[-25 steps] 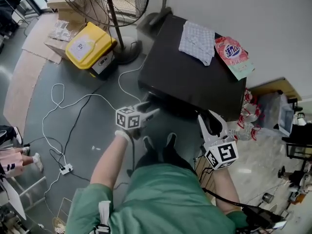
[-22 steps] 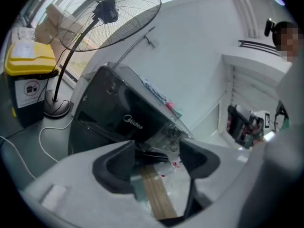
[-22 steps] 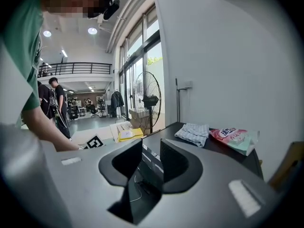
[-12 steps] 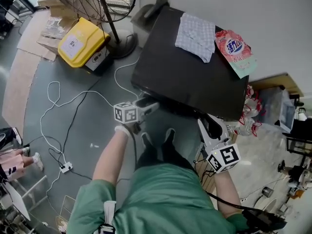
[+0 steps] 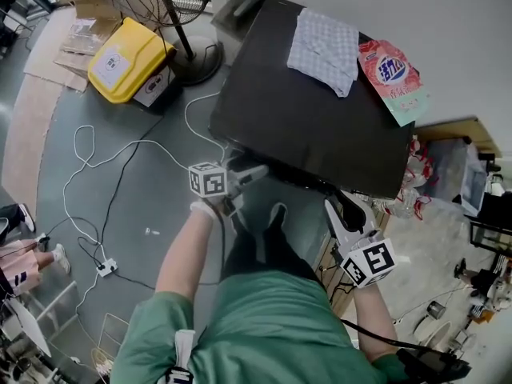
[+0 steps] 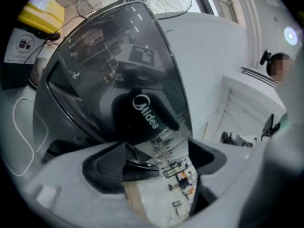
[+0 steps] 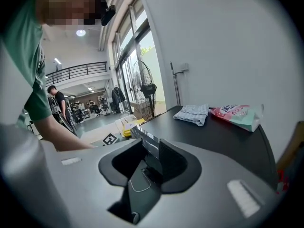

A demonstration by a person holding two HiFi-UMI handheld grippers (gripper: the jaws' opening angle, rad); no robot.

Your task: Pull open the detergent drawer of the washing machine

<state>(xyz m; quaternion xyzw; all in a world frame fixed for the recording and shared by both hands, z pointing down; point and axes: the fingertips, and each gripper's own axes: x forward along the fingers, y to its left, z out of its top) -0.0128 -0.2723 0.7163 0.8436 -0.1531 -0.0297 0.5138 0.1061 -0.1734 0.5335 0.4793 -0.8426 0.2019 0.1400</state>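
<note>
The dark washing machine (image 5: 304, 126) is seen from above, so its front and drawer are hidden in the head view. My left gripper (image 5: 250, 174) sits at its front left corner. In the left gripper view, a glossy dark front panel (image 6: 109, 65) carries a rounded black part marked Midea (image 6: 142, 115), just beyond my left gripper (image 6: 154, 163). Its jaws have just been opening and stand wide, gripping nothing. My right gripper (image 5: 344, 210) hangs at the front right corner. In the right gripper view, my right gripper (image 7: 151, 163) shows a narrow gap facing the machine's top edge (image 7: 147, 139).
A checked cloth (image 5: 324, 42) and a pink detergent pouch (image 5: 394, 70) lie on the machine's top. A yellow bin (image 5: 128, 61) and a standing fan (image 5: 192, 58) are on the left floor. White cables (image 5: 104, 162) run to a power strip (image 5: 106, 268). Clutter (image 5: 448, 174) fills the right.
The left gripper has closed in on the machine's front left corner and rolled a little. The right gripper has sunk slightly at the front right.
</note>
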